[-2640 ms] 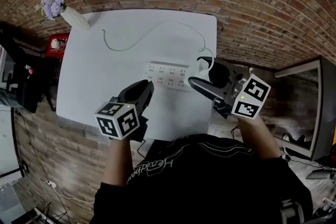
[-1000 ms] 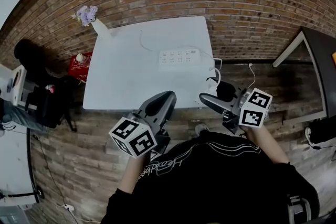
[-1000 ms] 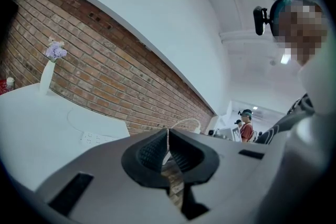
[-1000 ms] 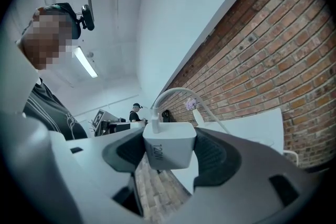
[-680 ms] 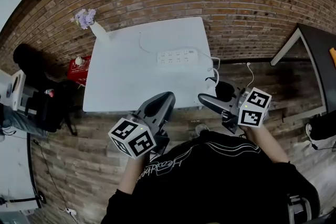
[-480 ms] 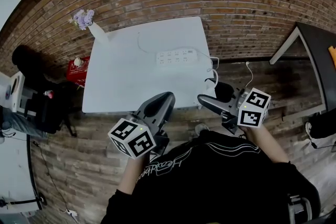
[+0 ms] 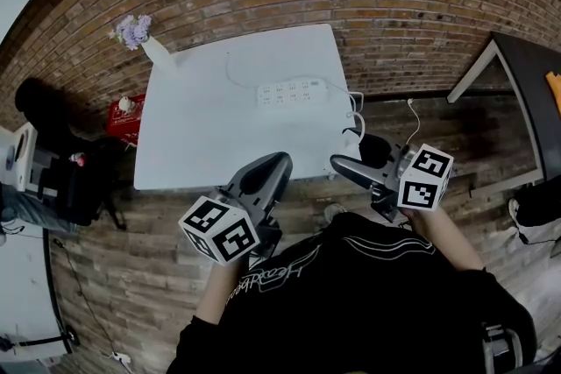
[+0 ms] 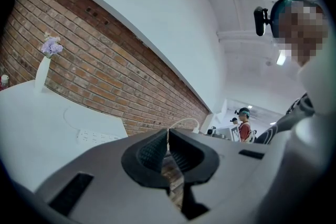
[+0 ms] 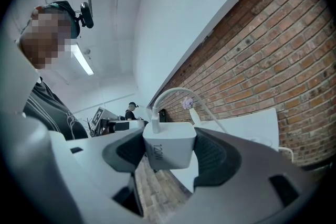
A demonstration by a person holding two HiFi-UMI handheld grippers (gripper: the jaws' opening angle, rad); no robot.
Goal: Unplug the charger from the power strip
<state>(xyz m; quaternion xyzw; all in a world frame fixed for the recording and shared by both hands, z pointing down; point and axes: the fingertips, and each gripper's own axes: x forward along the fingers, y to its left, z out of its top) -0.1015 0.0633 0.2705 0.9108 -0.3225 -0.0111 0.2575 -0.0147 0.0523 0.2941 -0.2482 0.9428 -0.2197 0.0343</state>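
A white charger block (image 9: pixel 173 155) marked 120W sits between the pads of my right gripper (image 9: pixel 168 140), which is shut on it. Its white cable (image 9: pixel 176 93) arches up from its top. The head view shows this gripper (image 7: pixel 344 167) off the table's near right corner, away from the white power strip (image 7: pixel 289 90), with the cable (image 7: pixel 355 108) hanging over the table edge. I cannot make out the charger itself there. My left gripper (image 7: pixel 267 169) is held level before the table's near edge. Its jaws (image 8: pixel 168 150) are shut with nothing between them. The strip (image 8: pixel 97 137) lies far ahead.
The white table (image 7: pixel 202 136) carries a vase of purple flowers (image 7: pixel 140 35) at its far left corner, beside a brick wall. A red box (image 7: pixel 123 112) stands on the floor to the left. A dark table (image 7: pixel 517 66) is at the right. People stand in the background (image 8: pixel 244 124).
Since 2.6 s ago, both grippers have drawn back from the power strip, the right one with the charger. Over the last second they have held still and only the head view has shifted slightly.
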